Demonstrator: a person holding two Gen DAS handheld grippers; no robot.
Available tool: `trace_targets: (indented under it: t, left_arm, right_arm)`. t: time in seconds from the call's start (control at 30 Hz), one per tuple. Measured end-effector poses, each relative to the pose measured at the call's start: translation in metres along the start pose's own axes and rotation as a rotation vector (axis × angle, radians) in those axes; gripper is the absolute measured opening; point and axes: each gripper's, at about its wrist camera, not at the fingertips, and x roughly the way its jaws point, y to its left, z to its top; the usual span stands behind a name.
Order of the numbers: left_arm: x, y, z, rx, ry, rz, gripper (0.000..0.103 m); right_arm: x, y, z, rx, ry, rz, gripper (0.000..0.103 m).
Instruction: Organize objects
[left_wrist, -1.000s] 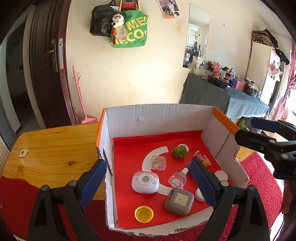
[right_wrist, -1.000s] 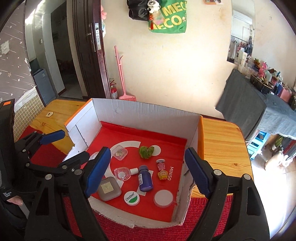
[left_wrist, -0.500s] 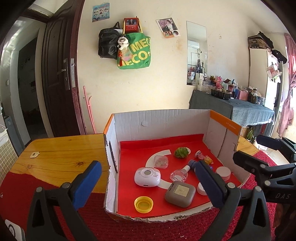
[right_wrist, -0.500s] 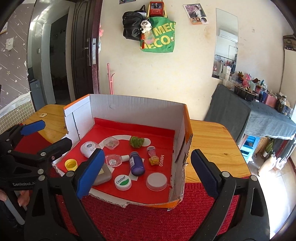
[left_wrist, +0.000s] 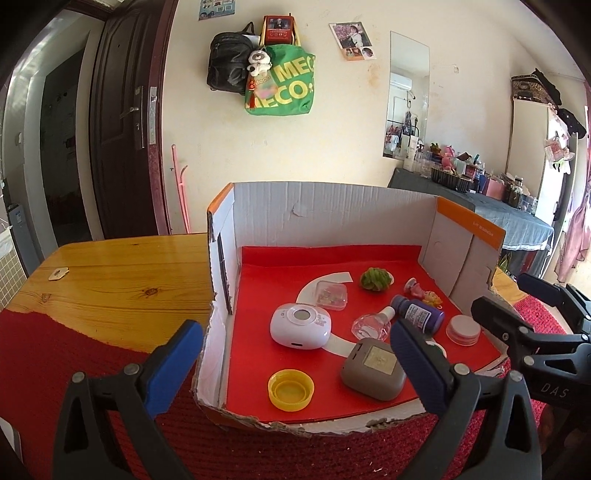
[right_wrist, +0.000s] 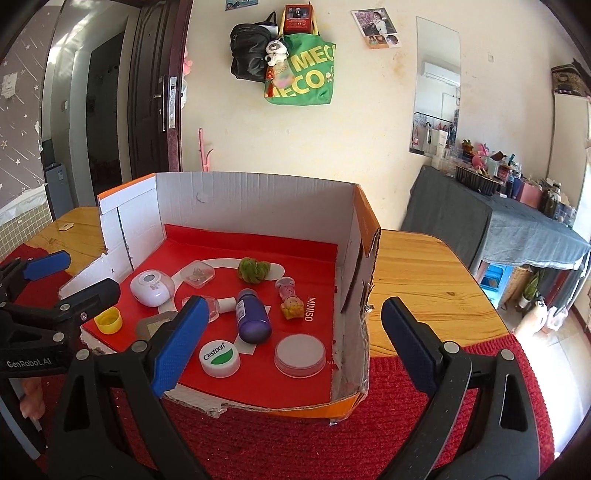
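box floor (left_wrist: 258, 387) red | cap (left_wrist: 290, 385) yellow | bottle (right_wrist: 252, 320) purple | bag (left_wrist: 284, 86) green | claw pads (right_wrist: 177, 343) blue

— What's in the cardboard box (right_wrist: 258, 206)?
— A purple bottle (right_wrist: 252, 320) lying on the red floor, a white Cestbon lid (right_wrist: 219, 358) nearer, left.
— And the right gripper (right_wrist: 291, 345)?
— Jaws wide, empty.

Both wrist views look slightly down from near the box (left_wrist: 332, 206) front, left and right, sharing its inside.
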Motion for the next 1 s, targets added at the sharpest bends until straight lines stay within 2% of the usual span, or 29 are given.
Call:
trace_targets:
  t: [0.27, 0.37, 1.0]
  left_arm:
    - [0.004, 0.004, -0.001, -0.016, 0.029, 0.014, 0.103]
    - [0.007, 0.005, -0.001, -0.018, 0.047, 0.013, 0.103]
    - [0.008, 0.005, -0.002, -0.014, 0.062, 0.013, 0.103]
  right_arm:
    - [0.01, -0.008, -0.004, 0.042, 0.039, 0.011, 0.096]
    - [0.014, -0.011, -0.004, 0.051, 0.057, 0.002, 0.101]
    - [0.017, -0.009, -0.004, 0.037, 0.066, -0.004, 0.102]
